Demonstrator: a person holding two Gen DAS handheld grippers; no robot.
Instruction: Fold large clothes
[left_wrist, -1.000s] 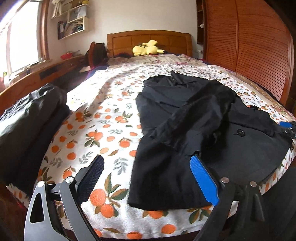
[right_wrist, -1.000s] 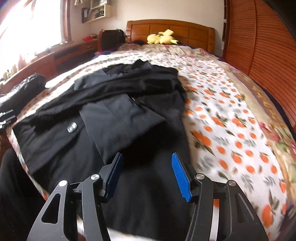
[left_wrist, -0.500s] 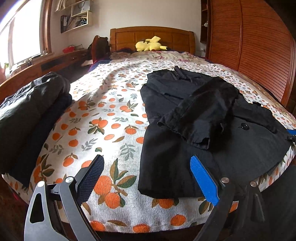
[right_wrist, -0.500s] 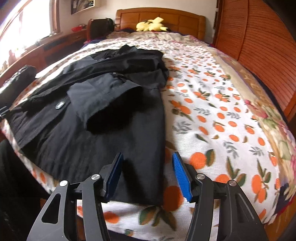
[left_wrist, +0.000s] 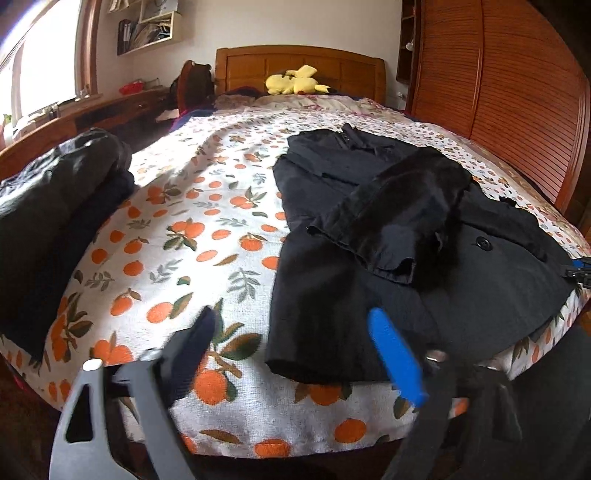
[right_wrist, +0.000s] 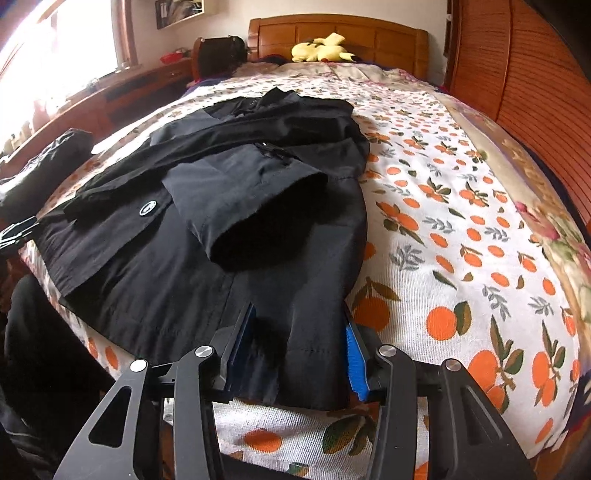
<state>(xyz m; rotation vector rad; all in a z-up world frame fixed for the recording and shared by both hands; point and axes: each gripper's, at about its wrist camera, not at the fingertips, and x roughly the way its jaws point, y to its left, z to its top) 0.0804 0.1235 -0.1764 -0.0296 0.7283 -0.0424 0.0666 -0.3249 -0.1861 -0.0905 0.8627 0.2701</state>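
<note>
A large black coat (left_wrist: 388, 236) lies flat on the orange-print bedspread (left_wrist: 192, 236), both sleeves folded across its front. In the left wrist view my left gripper (left_wrist: 291, 336) is open and empty, hovering over the bed's foot edge by the coat's lower left hem corner. In the right wrist view the coat (right_wrist: 229, 206) fills the left half, and my right gripper (right_wrist: 299, 343) is open, its jaws standing either side of the coat's lower right hem corner without closing on it.
A pile of dark folded clothes (left_wrist: 51, 206) sits at the bed's left edge. A yellow plush toy (left_wrist: 295, 83) lies by the wooden headboard (right_wrist: 340, 31). Slatted wooden doors (left_wrist: 524, 96) run along the right. The bedspread (right_wrist: 461, 229) right of the coat is bare.
Both grippers have drawn back and down toward the foot of the bed, onto the coat's two hem corners. The coat has not moved. Both grippers stay open.
</note>
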